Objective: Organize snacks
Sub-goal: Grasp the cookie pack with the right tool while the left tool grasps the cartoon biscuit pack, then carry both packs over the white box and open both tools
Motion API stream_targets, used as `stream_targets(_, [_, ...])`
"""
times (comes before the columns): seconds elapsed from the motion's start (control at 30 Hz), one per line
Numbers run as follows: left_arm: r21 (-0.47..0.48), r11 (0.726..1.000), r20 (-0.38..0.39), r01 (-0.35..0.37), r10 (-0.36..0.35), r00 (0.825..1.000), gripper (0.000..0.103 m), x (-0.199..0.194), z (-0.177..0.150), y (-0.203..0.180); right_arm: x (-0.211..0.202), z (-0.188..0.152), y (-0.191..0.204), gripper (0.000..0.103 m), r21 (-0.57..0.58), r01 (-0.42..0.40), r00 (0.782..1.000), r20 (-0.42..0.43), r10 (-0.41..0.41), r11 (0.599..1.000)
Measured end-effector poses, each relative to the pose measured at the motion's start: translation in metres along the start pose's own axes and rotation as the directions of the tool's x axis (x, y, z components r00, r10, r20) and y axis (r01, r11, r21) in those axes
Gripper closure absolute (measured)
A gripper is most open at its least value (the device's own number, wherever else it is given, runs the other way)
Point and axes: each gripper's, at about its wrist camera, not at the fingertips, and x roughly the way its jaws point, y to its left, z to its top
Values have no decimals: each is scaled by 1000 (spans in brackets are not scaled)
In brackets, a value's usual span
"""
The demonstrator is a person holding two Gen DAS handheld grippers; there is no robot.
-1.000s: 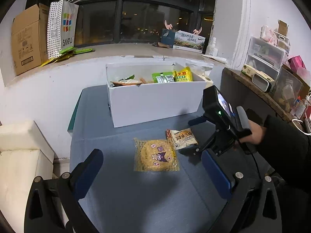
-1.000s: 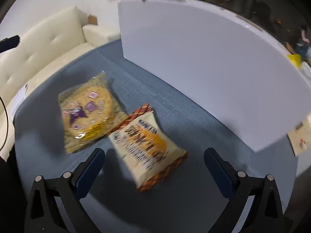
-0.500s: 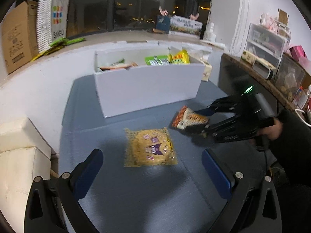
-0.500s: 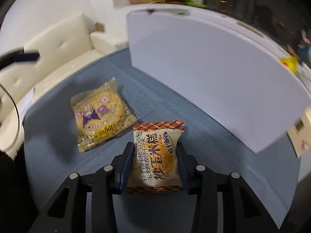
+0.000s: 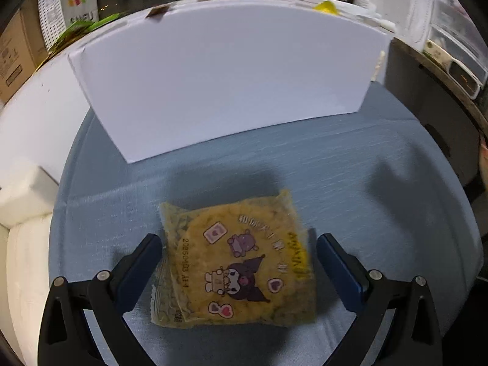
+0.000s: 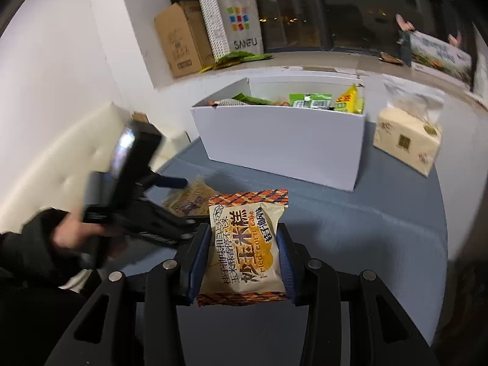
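My right gripper [image 6: 244,238] is shut on a cream and orange corn cake packet [image 6: 244,244], held up above the blue table facing the white box [image 6: 280,143], which holds several snack packs. A yellow cartoon-print snack bag [image 5: 241,262] lies flat on the table. My left gripper [image 5: 239,244] is open and low over it, one finger on each side of the bag, pads apart from it. In the right wrist view the left gripper [image 6: 170,183] shows blurred at the left, held by a hand in a dark sleeve, with the yellow bag [image 6: 189,198] under it.
The white box's front wall [image 5: 225,91] rises just beyond the yellow bag. A tissue pack [image 6: 405,140] stands right of the box. A cardboard carton [image 6: 183,39] and a paper bag [image 6: 235,21] sit on the window ledge. A cream sofa [image 6: 61,152] borders the table's left.
My right gripper closed on the corn cake packet and lifted it off the table, turning toward the box. My left gripper dropped forward and down until its fingers straddle the yellow bag.
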Motion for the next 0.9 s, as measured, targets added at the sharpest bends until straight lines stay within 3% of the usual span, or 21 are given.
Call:
stream_targets(0.13, [-40,999,-6,31,-32,999,2,1,-4,11,1,-10,-2,57,32,-9,1000,10,9,999])
stream_targets(0.2, [-36,999,20,38,-37,999,20,-3,-5,12,4,-12,-2,57,40,-10,1000,15,9,999])
stream_targets(0.27, [-40,997,21,69,-69,997,24,-7,-5,16,7,-11,-1,57,46,-18,1000,15,17,999])
stream_targets(0.4, [-36,993,104,115,-110,988,25,-36,-9,22,10,-8,2,57,36,-21,1000,11,20,999])
stream_targets(0.5, [-14,990,214,140,-134,968,25,-81,-4,21,8,-2,4,57,32,-4,1000,27,3,999])
stream_targets(0.57, [1,986,300,167,-159,941,25,-113,6,23,4,8,2,57,43,8,998,58,-10,999])
stream_targets(0.63, [6,978,367,207,-195,910,25,-139,27,27,-1,27,-2,57,60,19,993,113,-26,998])
stream_targets(0.73, [11,974,425,228,-211,880,24,-160,74,33,-4,64,-10,57,91,45,983,172,-60,995])
stream_targets(0.8, [10,976,443,219,-201,874,24,-161,108,40,-3,89,-14,57,95,63,976,204,-82,993])
stream_targets(0.9, [-19,976,432,215,-185,883,24,-146,151,53,13,138,-30,57,135,82,970,216,-110,987])
